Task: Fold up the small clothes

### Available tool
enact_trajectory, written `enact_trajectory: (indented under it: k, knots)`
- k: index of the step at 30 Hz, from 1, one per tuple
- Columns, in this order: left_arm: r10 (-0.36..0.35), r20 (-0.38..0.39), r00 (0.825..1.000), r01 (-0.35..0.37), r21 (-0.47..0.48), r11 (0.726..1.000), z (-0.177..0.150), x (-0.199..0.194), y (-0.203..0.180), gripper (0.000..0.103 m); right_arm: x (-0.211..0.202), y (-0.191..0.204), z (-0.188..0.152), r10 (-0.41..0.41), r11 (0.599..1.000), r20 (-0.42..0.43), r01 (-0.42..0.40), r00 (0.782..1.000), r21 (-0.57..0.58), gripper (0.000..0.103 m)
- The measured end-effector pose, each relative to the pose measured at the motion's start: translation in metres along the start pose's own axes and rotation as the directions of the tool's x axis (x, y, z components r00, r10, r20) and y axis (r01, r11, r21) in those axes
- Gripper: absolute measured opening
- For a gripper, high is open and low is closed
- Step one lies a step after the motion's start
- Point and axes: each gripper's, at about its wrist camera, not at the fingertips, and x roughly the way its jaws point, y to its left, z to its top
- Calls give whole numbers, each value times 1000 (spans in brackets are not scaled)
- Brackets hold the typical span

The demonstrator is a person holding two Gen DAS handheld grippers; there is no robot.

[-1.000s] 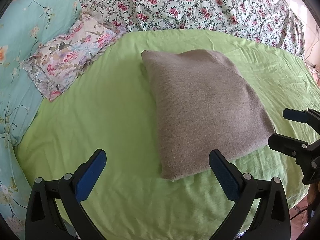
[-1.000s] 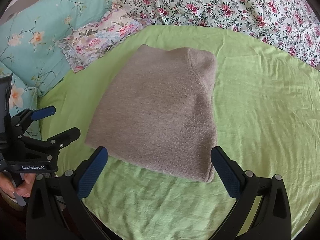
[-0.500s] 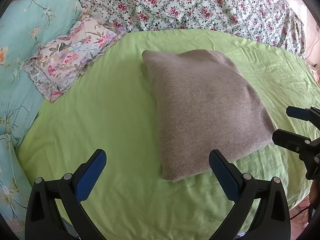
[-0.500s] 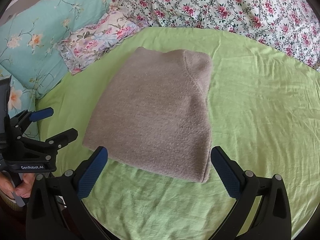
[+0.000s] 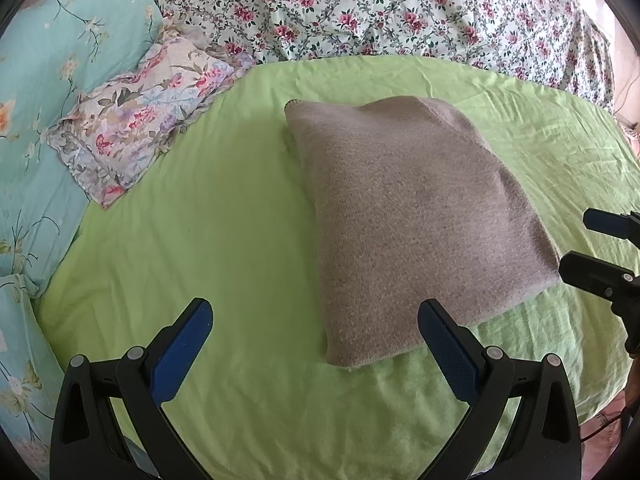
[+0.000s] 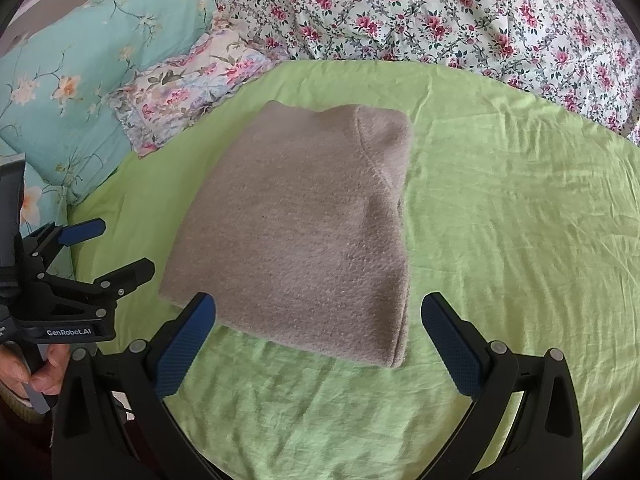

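A grey-brown knitted garment (image 5: 408,216) lies folded in a rough rectangle on the green sheet (image 5: 200,220); it also shows in the right wrist view (image 6: 304,232). My left gripper (image 5: 316,344) is open and empty, held near the garment's front left corner. My right gripper (image 6: 320,340) is open and empty, just short of the garment's near edge. Each gripper shows in the other's view: the right gripper (image 5: 584,244) at the garment's right corner, the left gripper (image 6: 116,248) at its left side. Neither touches the garment.
A small floral pillow (image 5: 136,120) and a turquoise floral quilt (image 5: 44,80) lie at the left. A white floral cover (image 5: 380,8) runs along the back. The bed's front edge is close below the grippers. A hand (image 6: 36,368) holds the left gripper's handle.
Both grippers have drifted slightly back and sideways; the garment sits a little farther in both views. The garment has not moved on the sheet. Jaws stay open.
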Motion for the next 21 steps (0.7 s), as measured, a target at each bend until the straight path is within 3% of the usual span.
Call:
enact_trajectory:
  k: [21]
  knots:
    - [3, 0, 1000, -3, 5, 1000, 5, 5, 0, 103, -1, -2, 5, -10, 1000, 2, 10, 1000, -3, 103]
